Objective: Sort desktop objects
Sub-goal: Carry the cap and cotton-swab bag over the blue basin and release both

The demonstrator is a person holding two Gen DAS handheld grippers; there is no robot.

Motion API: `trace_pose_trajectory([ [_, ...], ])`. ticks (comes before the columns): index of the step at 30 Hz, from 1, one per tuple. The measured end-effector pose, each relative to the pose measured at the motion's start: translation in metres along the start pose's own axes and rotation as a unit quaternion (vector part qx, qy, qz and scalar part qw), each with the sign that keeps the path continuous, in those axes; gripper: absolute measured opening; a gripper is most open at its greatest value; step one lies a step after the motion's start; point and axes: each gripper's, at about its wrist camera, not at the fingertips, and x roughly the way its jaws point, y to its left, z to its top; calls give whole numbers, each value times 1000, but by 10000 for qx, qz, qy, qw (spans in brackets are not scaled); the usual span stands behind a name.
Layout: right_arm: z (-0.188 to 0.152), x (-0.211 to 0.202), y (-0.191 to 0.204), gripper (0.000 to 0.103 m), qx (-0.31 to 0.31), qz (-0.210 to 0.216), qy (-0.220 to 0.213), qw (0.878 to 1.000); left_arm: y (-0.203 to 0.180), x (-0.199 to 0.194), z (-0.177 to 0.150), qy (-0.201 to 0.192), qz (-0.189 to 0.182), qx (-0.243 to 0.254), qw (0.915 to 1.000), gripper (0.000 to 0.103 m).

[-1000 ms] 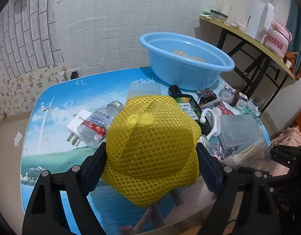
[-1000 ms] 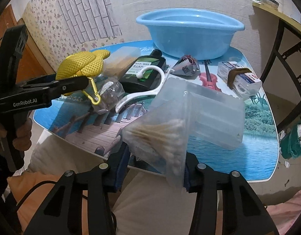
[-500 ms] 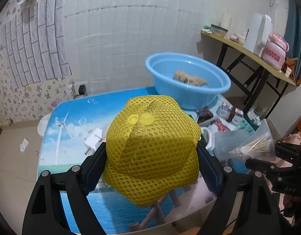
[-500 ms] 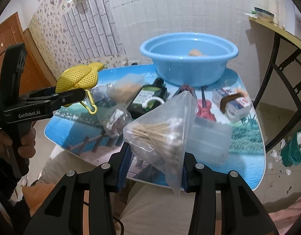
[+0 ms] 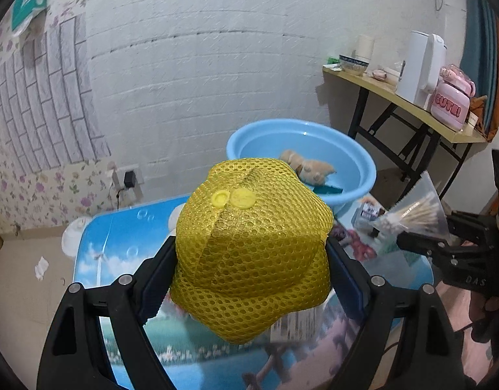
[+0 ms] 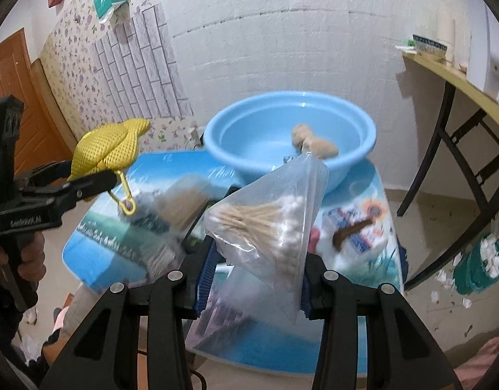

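A light-blue plastic basin [image 6: 290, 136] sits at the far end of the tabletop [image 6: 103, 237], centre of the right wrist view, with a tan lump [image 6: 314, 141] lying inside it. Between the basin and the tools the tabletop is cluttered (mostly blurred): a clear box of wooden sticks [image 6: 184, 201] and a white packet with a brown band [image 6: 356, 234] can be made out. At right of the frame stands a side table [image 5: 408, 104] carrying a white kettle [image 5: 418, 68] and a pink container [image 5: 451, 107].

The left tool [image 5: 251, 269] is clamped on a yellow mesh pouch [image 5: 252, 247], held above the tabletop and filling the centre of its own view. The right tool [image 6: 257, 269] grips a clear bag of cotton swabs [image 6: 269, 224], its top corner rising in front of the basin.
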Motion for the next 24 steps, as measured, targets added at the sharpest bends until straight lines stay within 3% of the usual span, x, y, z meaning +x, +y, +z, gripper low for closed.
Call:
trace_pose_trajectory([
  [12, 44, 33, -30, 39, -85, -18, -117, 9999, -26, 54, 52, -78, -174, 342, 9992, 87],
  [24, 58, 82, -49, 39, -112, -23, 117, 9999, -39, 118, 63, 243, -173, 545, 9981, 89],
])
